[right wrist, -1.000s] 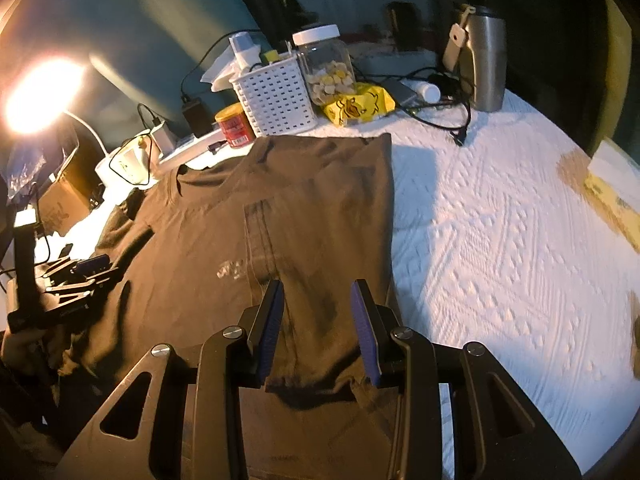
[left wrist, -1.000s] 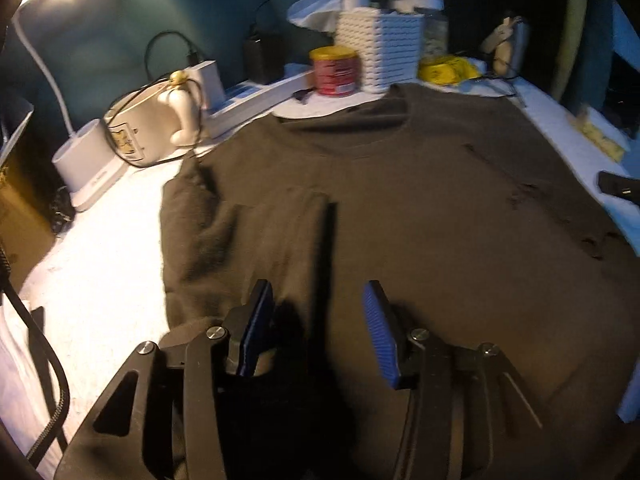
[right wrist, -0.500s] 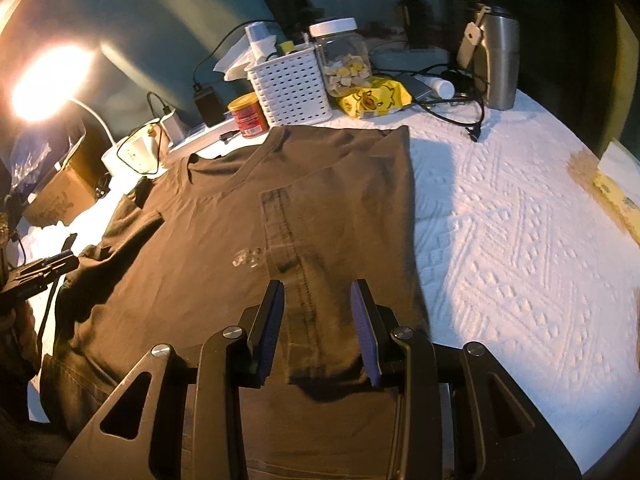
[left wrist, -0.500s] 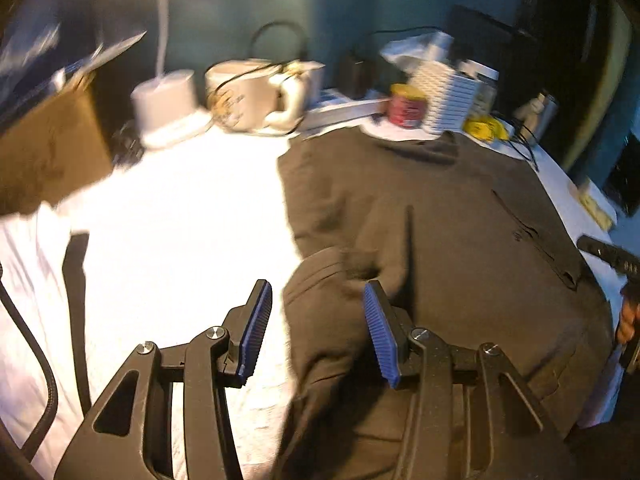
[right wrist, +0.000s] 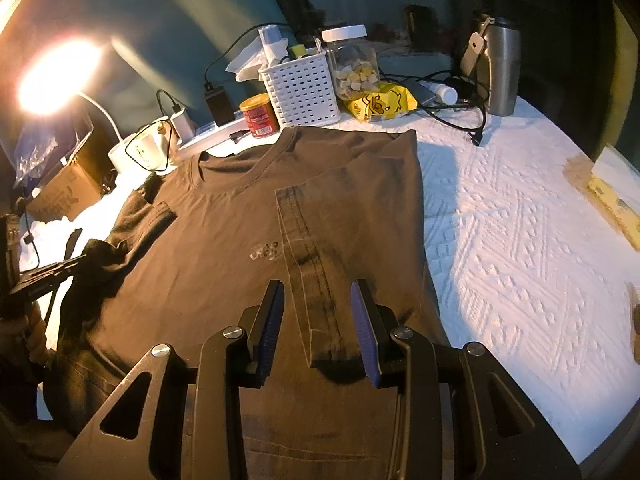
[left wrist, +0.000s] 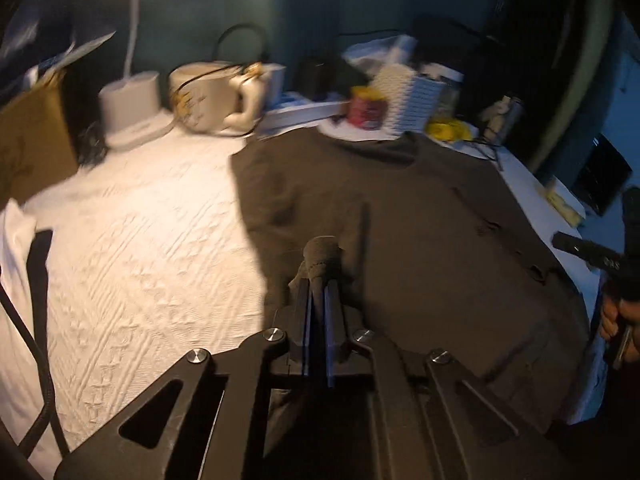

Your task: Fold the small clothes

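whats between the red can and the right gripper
Only the dark brown t-shirt: in the right wrist view it lies flat from just below the red round can to the open right hand-held gripper, which hovers over its folded-in sleeve.

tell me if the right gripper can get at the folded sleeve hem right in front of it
Probably yes. The right gripper stands open with the folded sleeve of the brown t-shirt lying flat between its fingers, and nothing lies on top of it.

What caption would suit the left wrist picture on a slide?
Left tongs pinch a bunched edge of the dark brown cotton T-shirt spread on the white textured cloth.
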{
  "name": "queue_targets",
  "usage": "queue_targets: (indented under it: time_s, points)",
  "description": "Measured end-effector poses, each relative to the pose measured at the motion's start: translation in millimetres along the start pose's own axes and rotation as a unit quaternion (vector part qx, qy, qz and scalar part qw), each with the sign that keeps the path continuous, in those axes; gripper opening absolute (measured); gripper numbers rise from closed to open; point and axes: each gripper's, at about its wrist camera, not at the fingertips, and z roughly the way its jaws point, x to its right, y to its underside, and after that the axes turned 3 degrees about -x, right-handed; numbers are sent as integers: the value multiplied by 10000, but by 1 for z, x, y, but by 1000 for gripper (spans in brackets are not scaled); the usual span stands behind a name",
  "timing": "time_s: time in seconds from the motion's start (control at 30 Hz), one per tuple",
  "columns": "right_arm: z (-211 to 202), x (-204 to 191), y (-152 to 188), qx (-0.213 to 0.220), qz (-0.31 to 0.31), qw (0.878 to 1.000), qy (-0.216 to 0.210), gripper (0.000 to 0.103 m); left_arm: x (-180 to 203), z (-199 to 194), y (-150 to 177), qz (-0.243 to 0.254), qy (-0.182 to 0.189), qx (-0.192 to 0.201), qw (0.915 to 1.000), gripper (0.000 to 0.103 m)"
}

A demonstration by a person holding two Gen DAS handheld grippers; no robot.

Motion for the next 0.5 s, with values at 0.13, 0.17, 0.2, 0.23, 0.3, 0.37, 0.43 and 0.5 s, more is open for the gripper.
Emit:
queue_targets:
  time_s: [0.13, 0.17, 0.2, 0.23, 0.3, 0.37, 0.43, 0.5]
  points:
    - [-2, -1, 2, -19, -10, 10000, 44, 37, 22, -2, 4, 491, -83, -30, 9988, 4]
    - [-3, -1, 3, -18, -9, 10000, 45, 37, 26, 1, 7, 566, 56, -145, 9983, 4]
    - [-3, -1, 3, -19, -7, 10000, 50, 37, 28, 3, 8, 602, 105, -216, 9979, 4]
    - [-3, -1, 4, -20, -2, 10000, 47, 37, 32, 9, 11, 670, 173, -343, 9970, 4]
    - [-3, -1, 5, -23, 9, 10000, 45, 37, 37, 18, 16, 758, 270, -609, 9949, 4]
    - [-3, -1, 6, -22, 15, 10000, 40, 37, 41, 22, 20, 815, 294, -776, 9932, 5]
    - [-4, 0, 7, -17, 33, 10000, 52, 37, 44, 24, 22, 901, 356, -942, 9908, 5]
    - [-4, 4, 9, -15, 77, 10000, 59, 37, 47, 22, 22, 981, 356, -978, 9897, 10]
